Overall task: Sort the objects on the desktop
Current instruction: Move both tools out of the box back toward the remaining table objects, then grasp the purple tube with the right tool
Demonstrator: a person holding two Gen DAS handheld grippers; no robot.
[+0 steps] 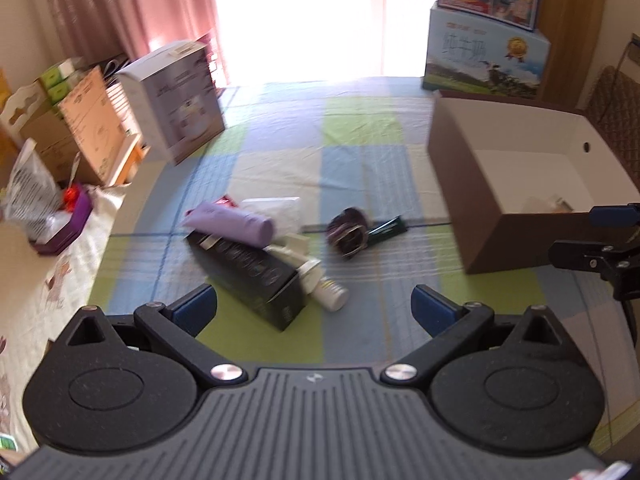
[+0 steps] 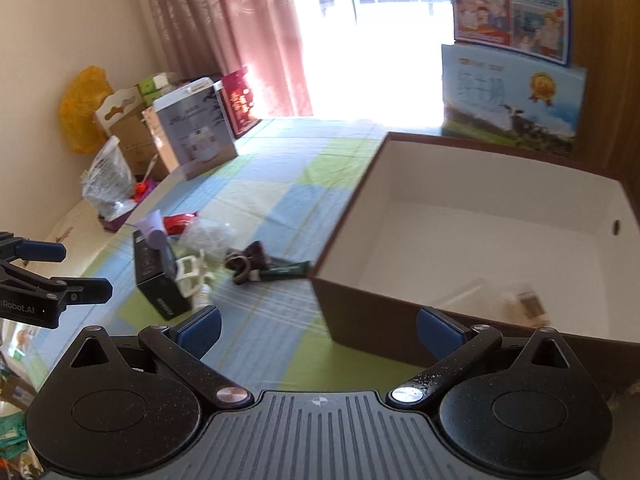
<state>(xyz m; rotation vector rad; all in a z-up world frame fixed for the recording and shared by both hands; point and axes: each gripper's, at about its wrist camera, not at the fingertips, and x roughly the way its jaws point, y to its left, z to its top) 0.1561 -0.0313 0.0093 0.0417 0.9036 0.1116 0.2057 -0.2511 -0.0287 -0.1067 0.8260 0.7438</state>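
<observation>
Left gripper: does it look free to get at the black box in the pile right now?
Probably yes. The left gripper is open and empty, and the black box lies just ahead of it with its near end uncovered. The purple pouch rests across the far end, so take the near end.

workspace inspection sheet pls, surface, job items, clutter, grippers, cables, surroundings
surface: checked cloth in blue, green and cream covers the table.
job's things: purple pouch lies on a black box; white tube, belt and green tube lie nearby; the open brown box holds a small blurred item.
clutter: cartons and a bag stand along the left edge.
grippers: left gripper and right gripper are both open, fingers empty.
cables: one dark cable by the right gripper.
surroundings: pink curtain, bright window, milk cartons.
</observation>
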